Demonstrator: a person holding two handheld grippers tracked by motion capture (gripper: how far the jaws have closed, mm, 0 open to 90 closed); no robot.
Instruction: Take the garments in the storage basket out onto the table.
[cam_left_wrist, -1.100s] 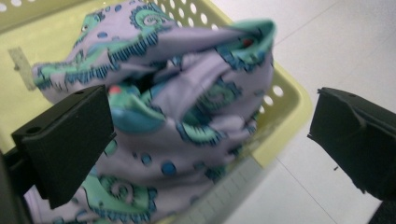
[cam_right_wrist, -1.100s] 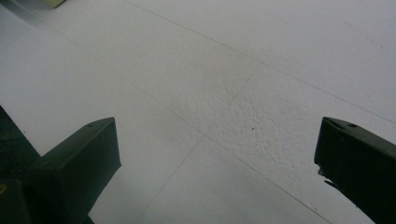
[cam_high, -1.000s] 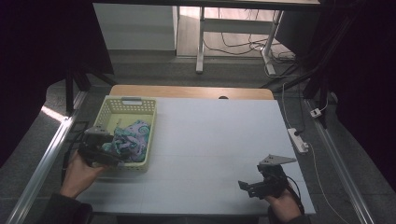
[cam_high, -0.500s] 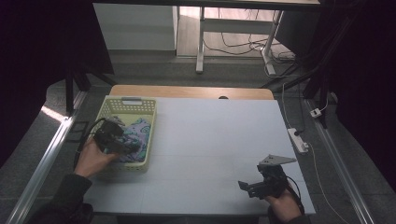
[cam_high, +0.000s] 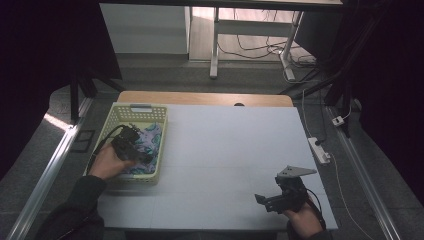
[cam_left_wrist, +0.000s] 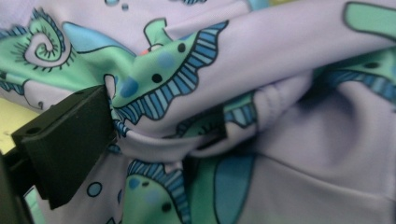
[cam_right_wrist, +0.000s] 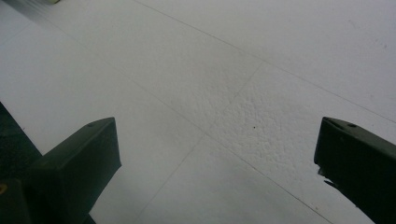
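The patterned cloth (cam_left_wrist: 261, 93) lies crumpled inside the yellow basket (cam_high: 116, 120), and my left gripper (cam_high: 134, 150) is pushed down into it. One jaw is at the side of a fold, the other is buried in the cloth, so I cannot tell if it has already closed on the fabric. I judge this is the grasping step. Next I must close firmly on a thick fold and lift it straight up, clear of the basket wall. My right gripper (cam_right_wrist: 215, 154) rests spread wide, far from the basket, over the bare white table (cam_high: 230, 150).
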